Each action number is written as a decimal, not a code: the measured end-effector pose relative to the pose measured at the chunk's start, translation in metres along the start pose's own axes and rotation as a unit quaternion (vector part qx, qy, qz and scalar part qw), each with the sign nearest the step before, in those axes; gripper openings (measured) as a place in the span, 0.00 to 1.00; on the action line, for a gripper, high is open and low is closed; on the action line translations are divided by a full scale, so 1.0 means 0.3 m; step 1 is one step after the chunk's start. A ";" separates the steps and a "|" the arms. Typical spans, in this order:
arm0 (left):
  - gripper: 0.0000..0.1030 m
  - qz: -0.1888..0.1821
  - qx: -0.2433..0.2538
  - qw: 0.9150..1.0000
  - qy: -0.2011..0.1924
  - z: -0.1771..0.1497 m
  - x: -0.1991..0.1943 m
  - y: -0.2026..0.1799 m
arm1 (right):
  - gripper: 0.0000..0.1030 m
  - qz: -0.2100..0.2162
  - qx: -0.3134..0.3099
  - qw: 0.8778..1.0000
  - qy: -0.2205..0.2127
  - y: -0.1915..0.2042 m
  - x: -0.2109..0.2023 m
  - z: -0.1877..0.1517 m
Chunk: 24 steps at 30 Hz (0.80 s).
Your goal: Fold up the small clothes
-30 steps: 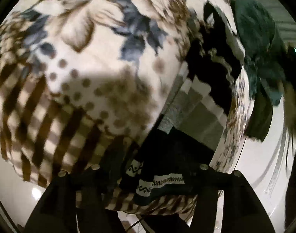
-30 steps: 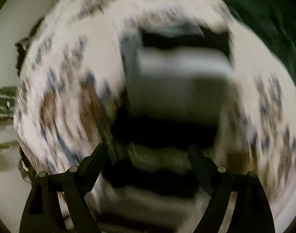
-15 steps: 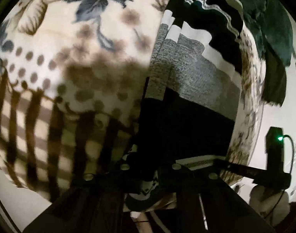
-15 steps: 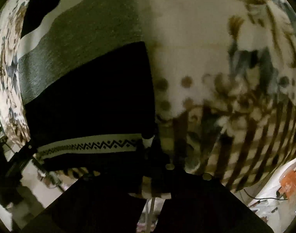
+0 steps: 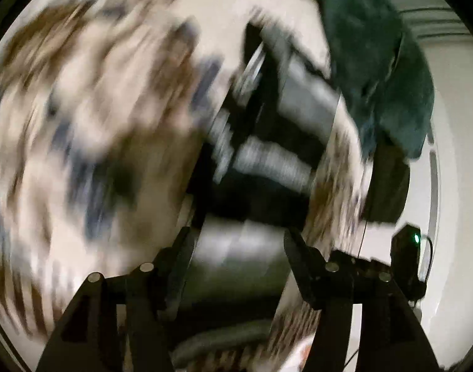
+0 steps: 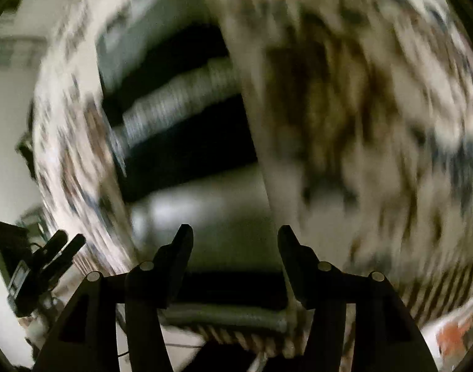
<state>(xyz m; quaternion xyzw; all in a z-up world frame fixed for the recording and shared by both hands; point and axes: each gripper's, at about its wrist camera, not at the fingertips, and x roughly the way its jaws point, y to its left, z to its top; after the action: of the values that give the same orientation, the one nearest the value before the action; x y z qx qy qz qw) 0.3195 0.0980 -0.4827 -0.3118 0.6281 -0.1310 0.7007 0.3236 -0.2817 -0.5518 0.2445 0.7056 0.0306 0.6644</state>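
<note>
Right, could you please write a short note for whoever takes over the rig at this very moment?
Left tongs: open, jaws have just been opening, nothing pinched.
Right tongs: the same.
The black, grey and white striped knitted garment lies on the cream floral fleece blanket, below both tongs.
Done: unclear, since blur hides the garment's fold.
Left: check it and finish folding. The bunched dark green cloth beyond looks unfolded.

A home, likely a bedroom: a plush floral blanket (image 5: 106, 117) covers the work surface (bed or table, I cannot tell), clothes such as a dark green garment (image 5: 385, 71) lie on it, pale walls behind.
</note>
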 end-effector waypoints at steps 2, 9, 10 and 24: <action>0.56 0.007 0.028 0.999 -0.040 0.186 0.050 -0.062 | 0.57 0.009 -0.010 0.999 -0.047 0.036 -0.051 0.178; 0.56 0.028 0.041 0.997 -0.053 0.663 0.320 -0.163 | 0.76 0.064 -0.009 0.993 -0.100 0.146 -0.047 0.712; 0.56 0.037 0.048 0.997 -0.051 0.705 0.357 -0.176 | 0.76 0.070 -0.003 0.992 -0.104 0.155 -0.034 0.783; 0.06 0.079 0.082 0.990 -0.079 0.917 0.460 -0.160 | 0.06 -0.016 -0.049 0.988 -0.144 0.334 0.116 1.106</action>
<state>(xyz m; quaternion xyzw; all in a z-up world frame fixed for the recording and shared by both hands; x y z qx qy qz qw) 0.6184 0.0564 -0.5595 -0.2120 0.5811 -0.1008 0.7793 0.6701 -0.2736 -0.5853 0.2016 0.6043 0.0191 0.7706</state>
